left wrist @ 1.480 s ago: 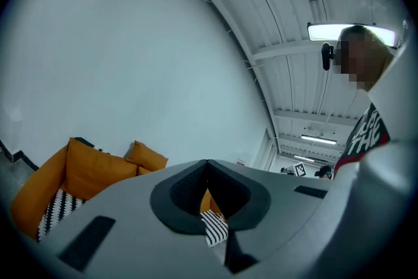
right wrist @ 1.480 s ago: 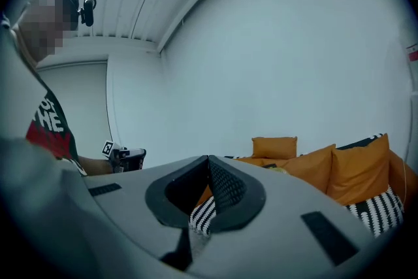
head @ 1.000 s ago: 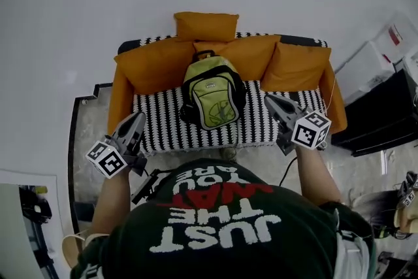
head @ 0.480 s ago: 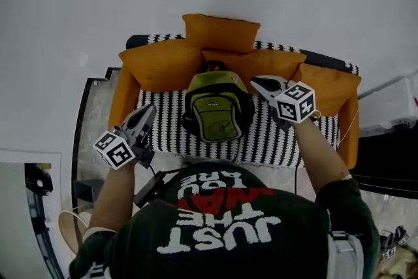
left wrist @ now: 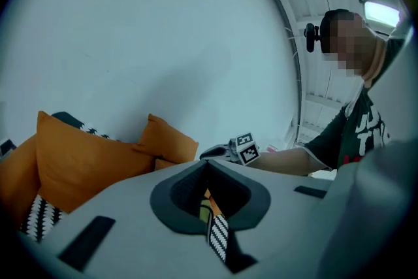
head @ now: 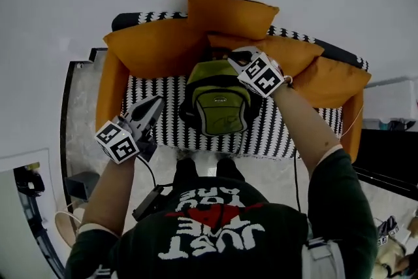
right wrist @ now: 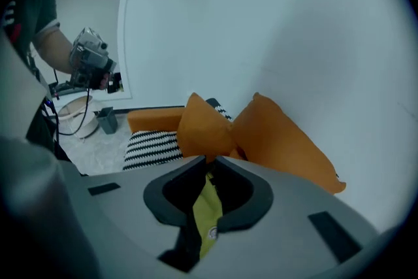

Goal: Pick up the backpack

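Observation:
A green and black backpack (head: 219, 101) stands upright on the striped sofa seat (head: 157, 91), leaning against the orange cushions (head: 153, 52). My right gripper (head: 233, 55) hovers just over the backpack's top right edge and points down at it. Its jaws are opening by a narrow gap with nothing between them. In the right gripper view the backpack (right wrist: 208, 206) shows through the right gripper (right wrist: 209, 157). My left gripper (head: 157, 101) is shut and empty over the seat, to the left of the backpack and apart from it. The left gripper (left wrist: 208, 162) points along the sofa.
The orange sofa frame (head: 108, 98) stands against a white wall. A black cabinet (head: 392, 153) and a white box (head: 395, 101) stand to the right. A grey bin (head: 81, 186), a basket (head: 62, 229) and a black cable (head: 150, 173) lie on the marble floor.
The right gripper has swung in from the right of the backpack to its top and rolled over. The left gripper has moved forward over the seat. The person has stepped closer to the sofa.

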Demonstrator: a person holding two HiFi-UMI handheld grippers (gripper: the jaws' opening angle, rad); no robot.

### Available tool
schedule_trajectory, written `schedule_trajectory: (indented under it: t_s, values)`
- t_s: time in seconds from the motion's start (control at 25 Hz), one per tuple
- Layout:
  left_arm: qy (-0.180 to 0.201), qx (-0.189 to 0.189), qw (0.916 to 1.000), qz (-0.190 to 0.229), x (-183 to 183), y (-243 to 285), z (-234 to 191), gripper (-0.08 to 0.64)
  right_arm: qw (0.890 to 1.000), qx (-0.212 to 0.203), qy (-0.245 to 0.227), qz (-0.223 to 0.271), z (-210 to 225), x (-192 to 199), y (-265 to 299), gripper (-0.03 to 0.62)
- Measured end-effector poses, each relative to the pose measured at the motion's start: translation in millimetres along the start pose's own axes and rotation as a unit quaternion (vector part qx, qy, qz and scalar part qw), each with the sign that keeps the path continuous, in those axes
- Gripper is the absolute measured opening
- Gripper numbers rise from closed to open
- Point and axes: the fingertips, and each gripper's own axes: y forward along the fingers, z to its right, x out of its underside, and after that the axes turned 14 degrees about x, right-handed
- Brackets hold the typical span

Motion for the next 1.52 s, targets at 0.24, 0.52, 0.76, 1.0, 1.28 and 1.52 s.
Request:
schedule_trajectory:
  t_s: [0.24,0.52,0.76,1.0,1.28,1.52]
  values:
    - [-0.019,0.023,0.9994,-0.016,31,9,-46,0.011,0.996,0.045,-0.007,-0.073,16,44,78,0.104]
    - [-0.051,0.03,0.9981,-0.02,61,6,-77,0.011,0.982,-0.015,0.115,-0.151,25,89,124,0.163]
    - [-0.07,0.034,0.9967,-0.021,75,2,-80,0.011,0.964,-0.063,0.179,-0.186,23,97,138,0.172]
    - [-0.077,0.042,0.996,-0.018,79,6,-78,0.011,0.946,-0.155,0.188,-0.212,5,94,135,0.149]
    - [-0.08,0.045,0.9954,-0.027,90,9,-75,0.011,0.952,-0.153,0.105,-0.241,-3,99,146,0.153]
    - [-0.085,0.044,0.9951,-0.027,93,5,-76,0.011,0.907,-0.171,0.245,-0.296,-6,105,161,0.152]
